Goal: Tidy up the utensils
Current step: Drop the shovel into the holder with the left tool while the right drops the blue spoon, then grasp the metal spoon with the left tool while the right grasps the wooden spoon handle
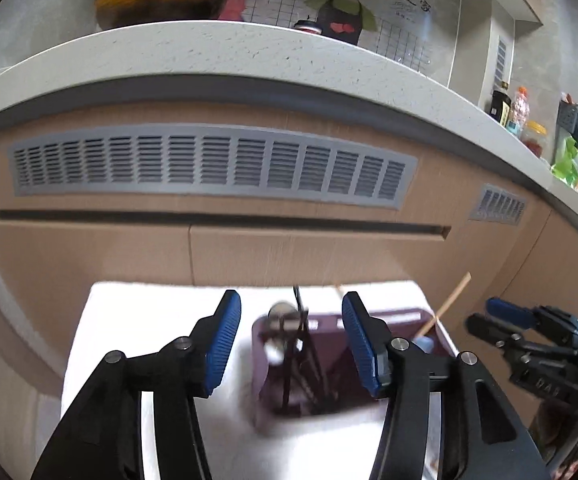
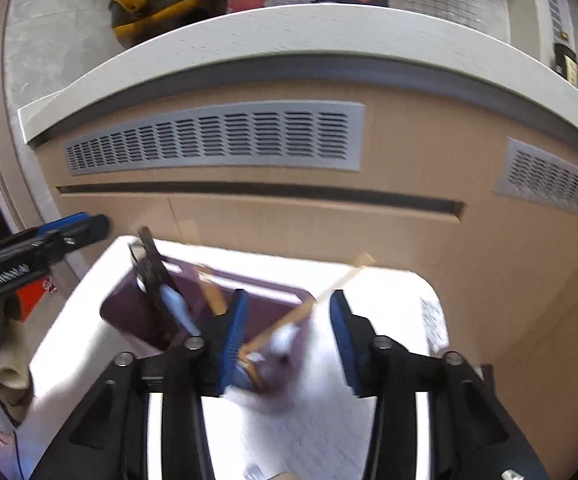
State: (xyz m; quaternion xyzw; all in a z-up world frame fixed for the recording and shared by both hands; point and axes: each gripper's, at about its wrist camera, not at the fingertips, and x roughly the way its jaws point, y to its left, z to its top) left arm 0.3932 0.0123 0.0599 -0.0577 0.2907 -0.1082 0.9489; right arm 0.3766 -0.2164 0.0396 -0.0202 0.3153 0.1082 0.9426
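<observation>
Two grippers are up over the white table [image 1: 137, 320], and both are wide open and hold nothing. My left gripper [image 1: 291, 340] hangs over the purple bin [image 1: 329, 384]. My right gripper [image 2: 287, 338] hangs over its right end. The bin sits on the table near the wood cupboard [image 1: 249, 252]. Dark tools [image 1: 301, 360] and wooden sticks [image 2: 305, 308] stand in it, leaning. It is blurry, so I cannot count them. I think the tools are mostly put away now. Next I would look for one left out, then close on its handle gently
</observation>
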